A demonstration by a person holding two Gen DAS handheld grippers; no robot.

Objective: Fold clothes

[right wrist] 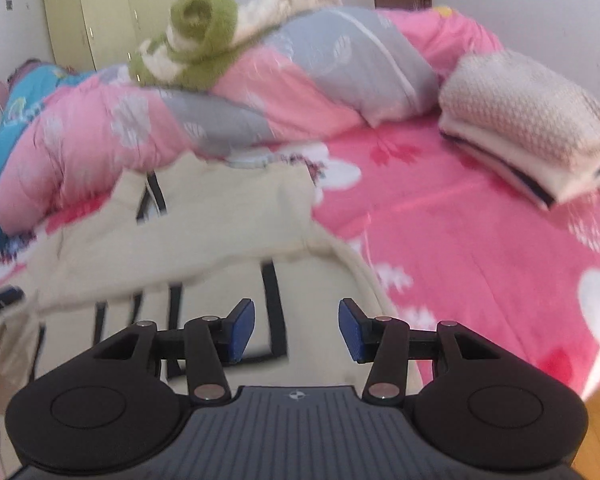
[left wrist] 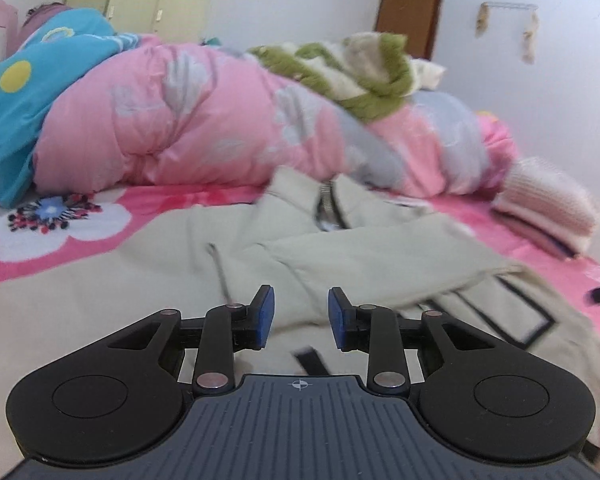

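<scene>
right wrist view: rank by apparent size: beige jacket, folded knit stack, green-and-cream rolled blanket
1. beige jacket, biggest, though closest to the camera.
2. folded knit stack.
3. green-and-cream rolled blanket, smallest-looking, but farther back, so its rank against the stack is unsure.

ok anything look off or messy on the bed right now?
Mostly the cream jacket: it lies rumpled on the pink sheet, one sleeve thrown across its front, not yet folded. A green-and-white knit sits bunched atop the pink quilt. The folded stack looks tidy. No damage shows.
</scene>
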